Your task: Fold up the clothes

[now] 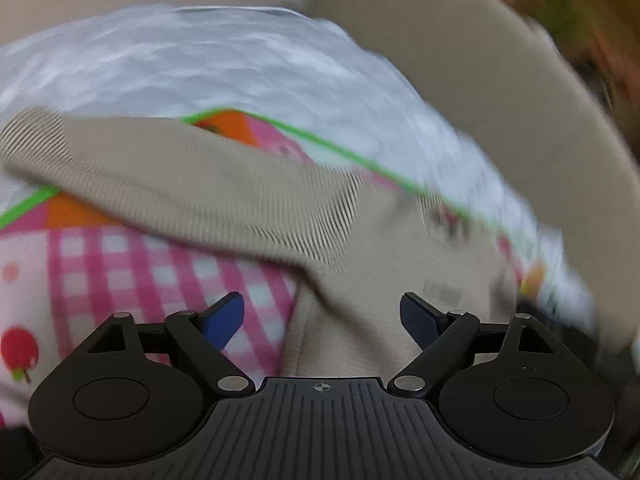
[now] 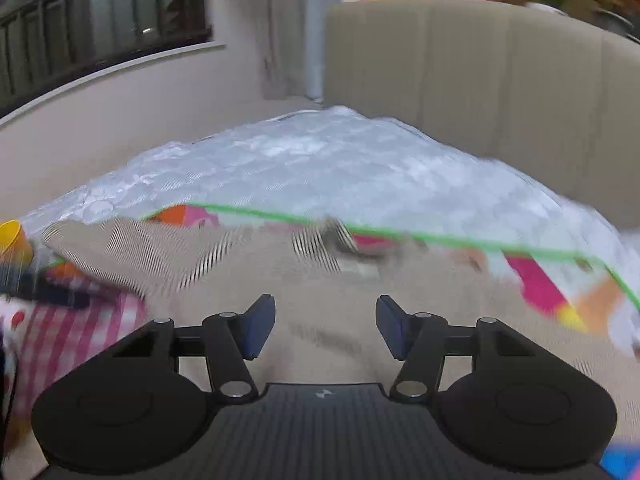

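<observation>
A beige ribbed top (image 1: 208, 184) is spread on a pink checked mat (image 1: 120, 276), with one sleeve stretched toward 9 o'clock. The left gripper (image 1: 322, 320) is held wide open above the top, with nothing between its blue pads. The right gripper (image 2: 325, 326) is also held open over the beige cloth (image 2: 280, 280). A beige sofa back (image 2: 480, 72) is seen at 1 o'clock.

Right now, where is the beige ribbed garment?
The beige ribbed garment lies spread on the pink checked mat, directly ahead of both open tongs, in both wrist views.
</observation>
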`<state>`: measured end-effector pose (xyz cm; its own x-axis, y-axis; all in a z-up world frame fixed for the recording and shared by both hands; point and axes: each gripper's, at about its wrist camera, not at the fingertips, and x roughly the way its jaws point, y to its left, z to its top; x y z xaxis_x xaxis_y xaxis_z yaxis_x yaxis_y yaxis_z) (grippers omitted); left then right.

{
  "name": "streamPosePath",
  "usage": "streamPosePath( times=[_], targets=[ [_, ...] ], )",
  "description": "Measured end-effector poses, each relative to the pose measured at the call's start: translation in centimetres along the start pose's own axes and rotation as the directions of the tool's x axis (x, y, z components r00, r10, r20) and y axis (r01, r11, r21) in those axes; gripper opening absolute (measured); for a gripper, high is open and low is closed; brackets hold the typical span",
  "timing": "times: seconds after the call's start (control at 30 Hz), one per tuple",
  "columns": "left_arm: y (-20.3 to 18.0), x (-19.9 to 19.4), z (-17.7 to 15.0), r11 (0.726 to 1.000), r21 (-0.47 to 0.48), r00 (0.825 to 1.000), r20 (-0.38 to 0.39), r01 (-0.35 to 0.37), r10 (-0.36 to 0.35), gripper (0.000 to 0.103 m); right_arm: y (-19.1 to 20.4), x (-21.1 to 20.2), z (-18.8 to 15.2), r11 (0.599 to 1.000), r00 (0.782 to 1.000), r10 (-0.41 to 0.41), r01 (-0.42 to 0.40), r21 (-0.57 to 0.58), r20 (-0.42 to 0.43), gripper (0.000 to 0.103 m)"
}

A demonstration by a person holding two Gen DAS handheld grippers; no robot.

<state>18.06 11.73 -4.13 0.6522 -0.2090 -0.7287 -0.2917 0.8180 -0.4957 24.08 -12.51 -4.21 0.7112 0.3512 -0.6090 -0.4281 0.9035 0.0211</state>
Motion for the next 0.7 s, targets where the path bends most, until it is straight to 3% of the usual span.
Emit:
streamPosePath(
  times=[0.03,0.1,0.2,0.27,0.4,0.53,0.7],
  targets=[
    [0.0,0.4,-0.2,1.0,0.019,1.0,-0.014,0.007,-0.007,0.075,0.1,1.5,0.7,1.0,1.0,0.004,-0.004,0.006,-0.006,0.057],
    [0.1,1.2,-0.6,0.998,0.056,0.999,-0.042,0.021,-0.019,0.068,0.1,4.5,2.1,1.0,1.0,0.011,-0.01,0.025,-0.018,0.06],
    [0.1,2.4,-1.2,0.993,0.11,0.996,-0.084,0.045,-0.036,0.066,0.3,9.1,2.9,0.997,0.996,0.044,-0.039,0.065,-0.075,0.059],
    [0.2,3.0,-1.5,0.989,0.137,0.993,-0.105,0.058,-0.043,0.066,1.0,11.6,3.2,0.997,0.987,0.077,-0.074,0.025,-0.144,0.015],
    [0.3,2.9,-1.7,0.984,0.17,0.992,-0.119,0.061,-0.041,0.068,2.2,13.2,5.0,0.996,0.994,-0.01,-0.001,-0.092,-0.108,0.011],
    [0.1,2.8,-2.2,0.976,0.209,0.992,-0.126,0.056,-0.03,0.069,1.1,16.2,6.7,0.994,0.989,-0.081,0.07,-0.088,-0.125,0.008],
    [0.4,2.4,-2.4,0.978,0.199,0.991,-0.128,0.062,-0.037,0.069,1.3,16.9,6.9,0.994,0.988,-0.094,0.087,-0.061,-0.126,0.009]
  ],
)
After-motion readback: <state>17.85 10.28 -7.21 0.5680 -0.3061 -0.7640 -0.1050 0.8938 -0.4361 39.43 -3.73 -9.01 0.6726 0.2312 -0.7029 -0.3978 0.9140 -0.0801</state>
